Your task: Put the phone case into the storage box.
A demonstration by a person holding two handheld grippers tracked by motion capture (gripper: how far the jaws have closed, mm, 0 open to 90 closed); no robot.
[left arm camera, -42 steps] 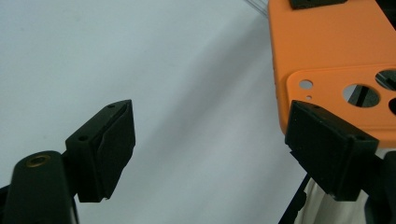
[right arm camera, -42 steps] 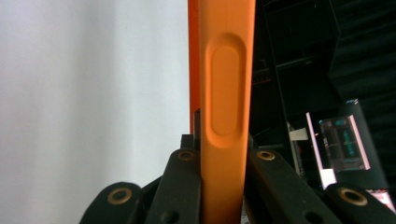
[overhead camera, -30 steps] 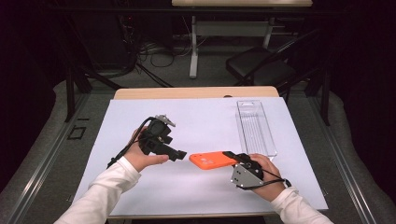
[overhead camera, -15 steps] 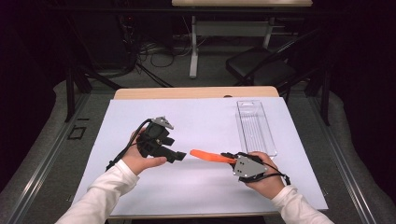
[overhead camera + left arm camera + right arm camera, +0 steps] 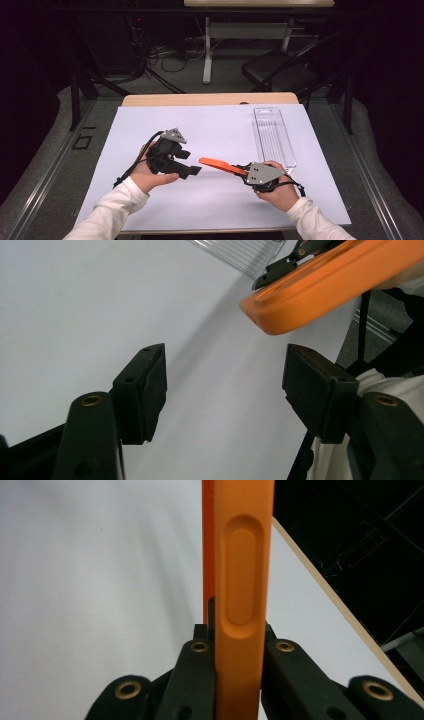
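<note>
Orange phone case (image 5: 243,580) edge-on, unmarked, clamped in right gripper (image 5: 240,645)

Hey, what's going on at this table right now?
A person at a white table works a pair of tongs in each hand. The right tongs are clamped on an orange phone case, holding it on edge above the table and pointing it toward the left tongs. The left jaws have just been closing, with nothing between them yet. A clear plastic tray lies at the far right.
</note>
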